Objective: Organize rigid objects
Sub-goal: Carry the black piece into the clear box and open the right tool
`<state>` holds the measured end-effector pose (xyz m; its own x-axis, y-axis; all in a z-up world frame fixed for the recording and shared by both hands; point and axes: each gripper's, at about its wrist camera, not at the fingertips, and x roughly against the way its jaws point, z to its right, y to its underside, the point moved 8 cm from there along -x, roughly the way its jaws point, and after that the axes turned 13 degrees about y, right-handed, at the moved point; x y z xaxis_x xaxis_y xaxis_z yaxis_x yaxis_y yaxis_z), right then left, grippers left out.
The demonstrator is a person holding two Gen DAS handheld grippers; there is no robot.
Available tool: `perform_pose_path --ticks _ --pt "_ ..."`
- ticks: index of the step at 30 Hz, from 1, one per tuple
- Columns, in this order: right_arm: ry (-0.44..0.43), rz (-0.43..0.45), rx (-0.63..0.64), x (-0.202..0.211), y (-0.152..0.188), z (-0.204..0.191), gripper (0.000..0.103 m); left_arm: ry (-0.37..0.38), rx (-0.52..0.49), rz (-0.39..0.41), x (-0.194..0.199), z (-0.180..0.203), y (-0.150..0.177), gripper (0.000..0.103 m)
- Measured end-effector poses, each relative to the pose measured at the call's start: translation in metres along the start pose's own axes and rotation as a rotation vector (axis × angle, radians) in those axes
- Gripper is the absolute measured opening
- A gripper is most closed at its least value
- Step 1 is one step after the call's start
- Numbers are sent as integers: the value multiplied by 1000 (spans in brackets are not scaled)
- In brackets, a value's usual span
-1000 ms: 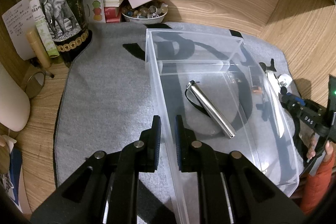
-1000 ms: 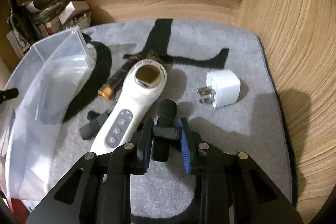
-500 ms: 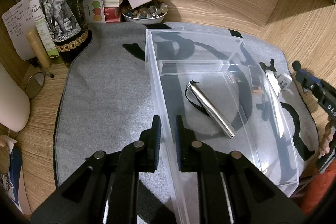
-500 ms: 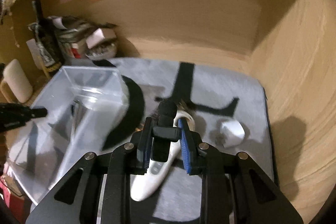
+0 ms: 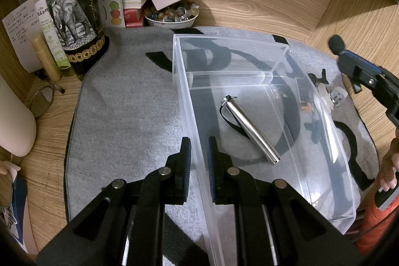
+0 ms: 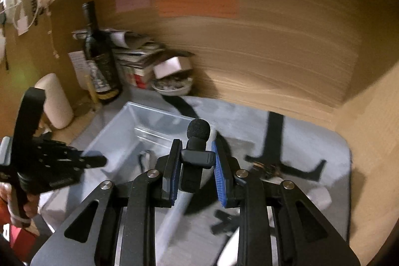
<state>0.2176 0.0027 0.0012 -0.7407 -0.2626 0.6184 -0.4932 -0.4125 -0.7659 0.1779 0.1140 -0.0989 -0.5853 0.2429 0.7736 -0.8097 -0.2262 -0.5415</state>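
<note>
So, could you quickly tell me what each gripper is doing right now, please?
Left gripper: shut on the clear plastic bin, clamping its side wall.
Right gripper: shut on the small black clip-on microphone.

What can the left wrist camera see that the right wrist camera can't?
Only the left view shows the silver tube lying in the clear box, and the left gripper pinching the box's wall. Only the right view shows the coloured sticky notes on the wooden wall. Both show the box, the dark bottle, the grey mat, and the right gripper holding a small black microphone.
</note>
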Motion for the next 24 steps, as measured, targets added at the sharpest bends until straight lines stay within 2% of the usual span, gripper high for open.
perform_pose_path --ticks 5,10,18,24 --pt "-38 -21 37 -12 -1 -25 22 2 -1 1 0 -1 0 12" --pt "-45 -89 97 -38 10 -45 22 0 -1 2 0 -1 0 12" --pt "-30 -209 184 -68 32 -53 22 -5 -5 4 -1 -2 -1 12" --pt "-43 -225 187 -69 35 -54 22 -11 -8 -2 -3 -3 0 12"
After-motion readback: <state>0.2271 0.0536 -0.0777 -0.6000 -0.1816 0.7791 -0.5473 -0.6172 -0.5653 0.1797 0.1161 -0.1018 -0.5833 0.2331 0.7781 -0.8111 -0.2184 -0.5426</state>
